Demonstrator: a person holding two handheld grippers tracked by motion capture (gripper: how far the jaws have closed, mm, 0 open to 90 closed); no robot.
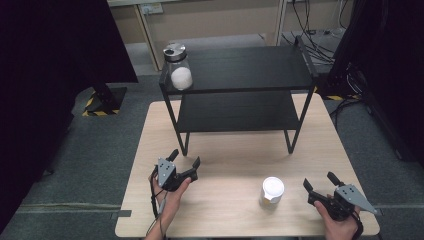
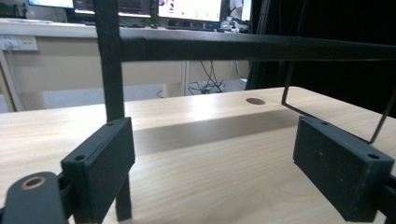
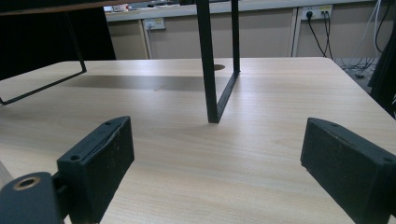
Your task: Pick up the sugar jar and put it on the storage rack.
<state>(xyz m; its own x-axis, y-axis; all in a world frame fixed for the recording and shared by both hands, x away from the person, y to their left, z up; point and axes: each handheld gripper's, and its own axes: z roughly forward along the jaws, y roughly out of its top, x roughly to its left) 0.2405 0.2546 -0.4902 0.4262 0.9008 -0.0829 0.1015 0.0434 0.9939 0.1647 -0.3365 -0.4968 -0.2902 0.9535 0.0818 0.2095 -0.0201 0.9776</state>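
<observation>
On the wooden table [image 1: 235, 210] a small jar with a white lid [image 1: 272, 192] stands near the front edge, right of the middle, between the two grippers and closer to the right one. The left gripper [image 1: 184, 159] is held low over the table's front left part, its jaws apart with nothing between them, pointing toward the black two-tier shelf [image 1: 240, 95] that stands across the back half of the table. In the left gripper view the jaws stand wide, framing bare wood, with the shelf's front left leg [image 2: 112, 84] just ahead of the left jaw. The right gripper [image 1: 320, 181] sits at the front right corner of the table, held in the person's right hand [image 1: 337, 225]; its jaws are also spread and empty, and in the right gripper view they frame bare tabletop with one of the shelf's legs [image 3: 208, 65] ahead. The white-lidded jar is just to the left of this gripper, apart from it. On the shelf's top tier, at its left end, stands a glass jar with a metal lid [image 1: 177, 67], holding something white. The person's left hand [image 1: 170, 192] grips the left gripper from below, its cable [image 1: 154, 200] trailing toward the front edge.
</observation>
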